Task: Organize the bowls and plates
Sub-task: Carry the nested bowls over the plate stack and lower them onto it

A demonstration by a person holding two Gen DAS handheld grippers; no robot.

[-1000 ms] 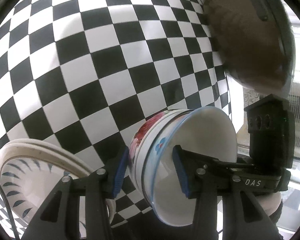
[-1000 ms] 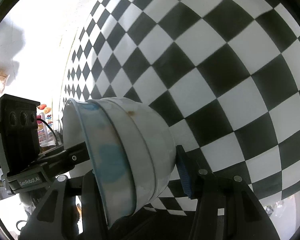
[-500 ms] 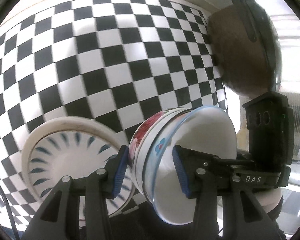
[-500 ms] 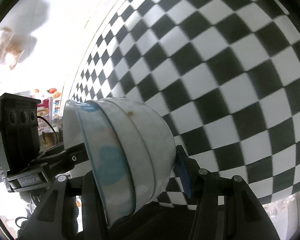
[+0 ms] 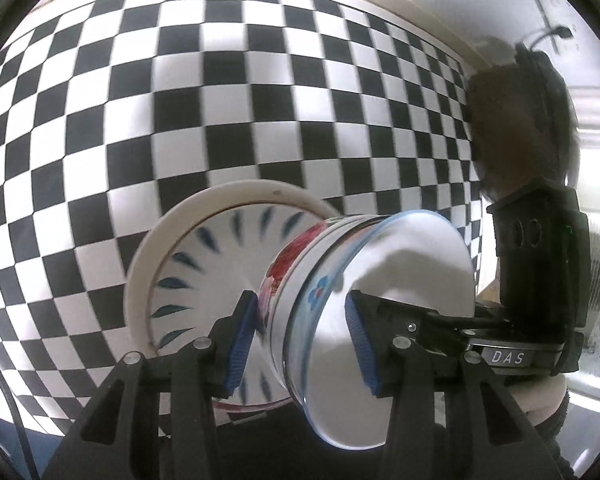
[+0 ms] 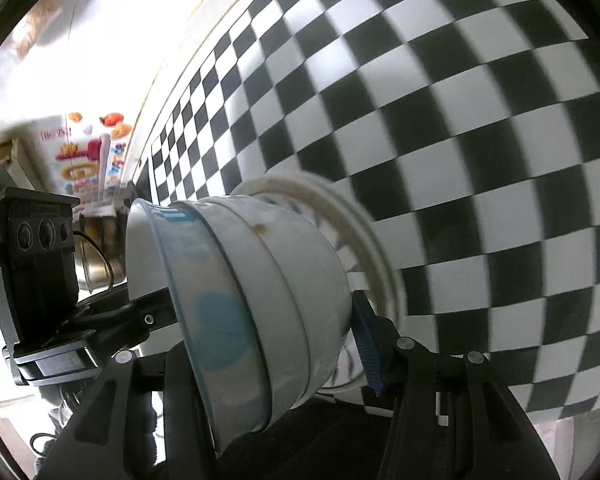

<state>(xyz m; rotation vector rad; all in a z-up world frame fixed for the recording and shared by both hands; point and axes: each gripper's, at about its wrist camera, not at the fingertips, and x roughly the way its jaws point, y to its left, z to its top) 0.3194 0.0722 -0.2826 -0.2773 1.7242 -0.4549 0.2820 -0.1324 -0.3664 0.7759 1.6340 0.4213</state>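
As the plate [image 5: 220,264] has slid from lower left toward frame centre, the nested bowls [image 5: 364,300], clamped rim-on by left hand-held gripper [image 5: 302,340] and right hand-held gripper [image 6: 260,320], now hang before it above the checkered table [image 5: 180,100], suggesting imminent stacking.

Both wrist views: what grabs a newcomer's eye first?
The black-and-white checkered tablecloth fills the background. At centre, a nested bowl stack is pinched from both sides by the left gripper and the right gripper. Just beyond lies a white plate with blue dashes.
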